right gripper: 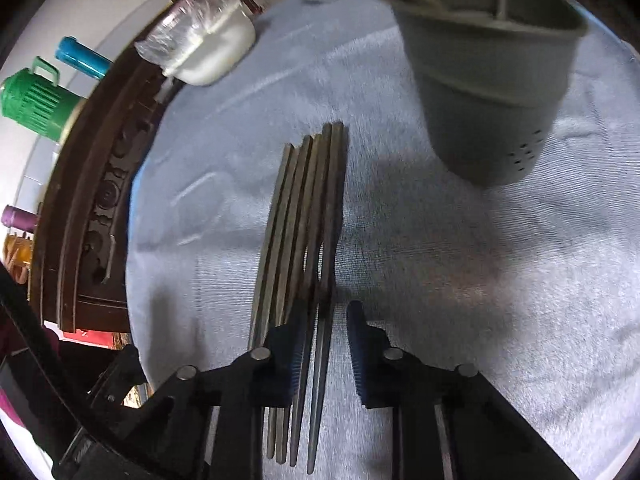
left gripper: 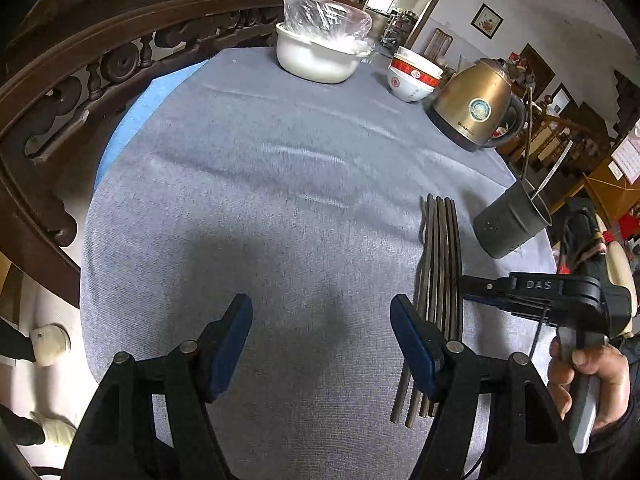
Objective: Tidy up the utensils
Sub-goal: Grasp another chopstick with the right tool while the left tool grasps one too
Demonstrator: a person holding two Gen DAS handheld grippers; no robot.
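Observation:
Several dark chopsticks (left gripper: 440, 260) (right gripper: 308, 208) lie side by side on the grey tablecloth (left gripper: 280, 200). A grey perforated utensil holder (left gripper: 512, 228) (right gripper: 488, 92) stands just beyond them to the right, with a couple of thin sticks in it. My right gripper (right gripper: 325, 316) points down at the chopsticks' near half. Its jaws stand narrowly apart with one or two chopsticks between them, and a gap shows beside the right pad. In the left wrist view the right gripper (left gripper: 466, 290) reaches in from the right over the bundle. My left gripper (left gripper: 320, 316) hangs open over bare cloth left of the chopsticks, holding nothing.
A white pot with a plastic bag (left gripper: 320, 56), stacked red-and-white bowls (left gripper: 412, 76) and a gold kettle (left gripper: 476, 108) stand at the table's far side. A carved wooden chair back (left gripper: 80, 80) curves along the left edge. A person's hand (left gripper: 588, 376) holds the right gripper's handle.

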